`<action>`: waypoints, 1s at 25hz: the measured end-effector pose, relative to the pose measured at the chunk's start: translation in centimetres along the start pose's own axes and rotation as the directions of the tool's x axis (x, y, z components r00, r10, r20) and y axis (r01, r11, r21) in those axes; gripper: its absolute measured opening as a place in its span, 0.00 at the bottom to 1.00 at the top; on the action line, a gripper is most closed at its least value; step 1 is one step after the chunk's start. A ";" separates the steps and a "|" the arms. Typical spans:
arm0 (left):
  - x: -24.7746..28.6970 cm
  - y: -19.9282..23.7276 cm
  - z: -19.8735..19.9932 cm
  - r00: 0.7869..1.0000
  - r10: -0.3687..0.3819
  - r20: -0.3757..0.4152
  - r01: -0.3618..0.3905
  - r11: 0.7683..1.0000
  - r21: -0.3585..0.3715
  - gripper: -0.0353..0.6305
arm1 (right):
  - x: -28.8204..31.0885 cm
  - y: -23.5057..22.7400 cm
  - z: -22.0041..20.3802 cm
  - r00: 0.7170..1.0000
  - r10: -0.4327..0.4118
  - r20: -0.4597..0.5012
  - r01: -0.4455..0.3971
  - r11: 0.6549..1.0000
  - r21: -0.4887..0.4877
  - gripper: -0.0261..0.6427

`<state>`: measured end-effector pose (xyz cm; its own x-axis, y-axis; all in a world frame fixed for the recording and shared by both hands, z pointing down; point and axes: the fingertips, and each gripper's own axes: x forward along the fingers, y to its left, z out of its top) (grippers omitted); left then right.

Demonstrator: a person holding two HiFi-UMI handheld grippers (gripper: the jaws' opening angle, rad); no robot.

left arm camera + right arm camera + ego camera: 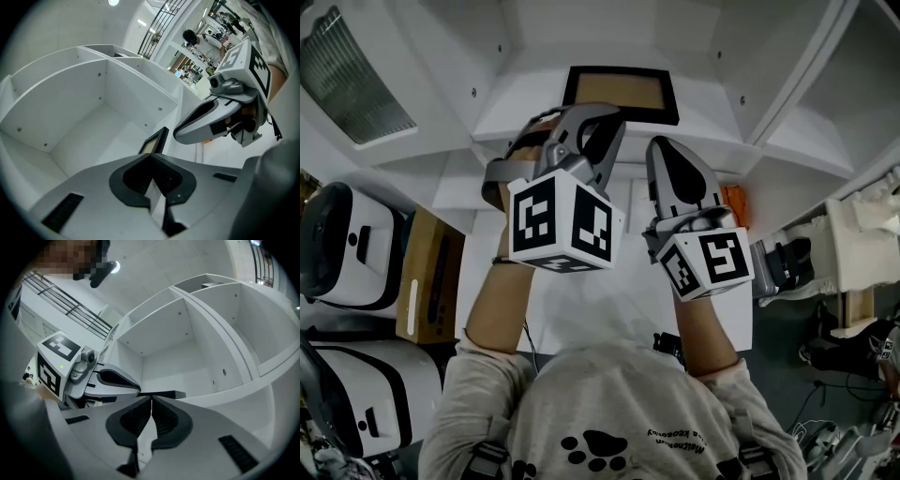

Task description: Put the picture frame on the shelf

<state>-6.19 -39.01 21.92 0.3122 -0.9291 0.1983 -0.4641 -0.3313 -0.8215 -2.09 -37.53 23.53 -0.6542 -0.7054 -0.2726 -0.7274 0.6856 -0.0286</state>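
The picture frame (619, 94), black-edged with a tan middle, lies flat on the white shelf (534, 89) ahead of both grippers. My left gripper (605, 122) hangs just short of the frame's near edge, its jaws shut with nothing between them. In the left gripper view the frame (153, 142) shows just past the closed tips (149, 157). My right gripper (664, 145) sits to the right of the left one, below the frame's right corner, also shut and empty. In the right gripper view the frame (164, 394) appears edge-on beyond the tips (151, 399).
The shelf unit has several open white compartments (187, 348) with dividers. White headset-like devices (342, 244) and a cardboard box (431, 277) stand at the left. An orange object (733, 202) lies at the right. A person (197, 40) stands far in the background.
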 end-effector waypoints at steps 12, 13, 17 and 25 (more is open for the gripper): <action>-3.3 -0.4 1.0 0.980 0.096 0.176 -0.035 0.947 -0.320 0.09 | -1.0 0.8 1.6 1.000 -0.024 0.014 0.025 0.998 -0.051 0.09; -3.8 -0.6 0.9 0.976 0.107 0.189 -0.032 0.932 -0.361 0.09 | -1.2 1.1 1.8 1.000 -0.024 0.010 0.025 0.998 -0.060 0.09; -6.2 -1.2 1.0 0.959 0.166 0.228 -0.047 0.891 -0.452 0.08 | -2.4 2.5 1.8 1.000 -0.021 -0.007 0.020 0.996 -0.092 0.09; -10.8 -3.7 0.7 0.919 0.269 0.287 -0.038 0.787 -0.616 0.08 | -6.0 5.2 1.1 0.999 -0.029 -0.028 0.026 0.994 -0.108 0.09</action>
<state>-7.30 -27.64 22.44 0.3999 -0.8963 -0.1919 -0.8878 -0.3267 -0.3242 -1.69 -29.56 23.92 -0.6384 -0.7296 -0.2451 -0.7621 0.6438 0.0682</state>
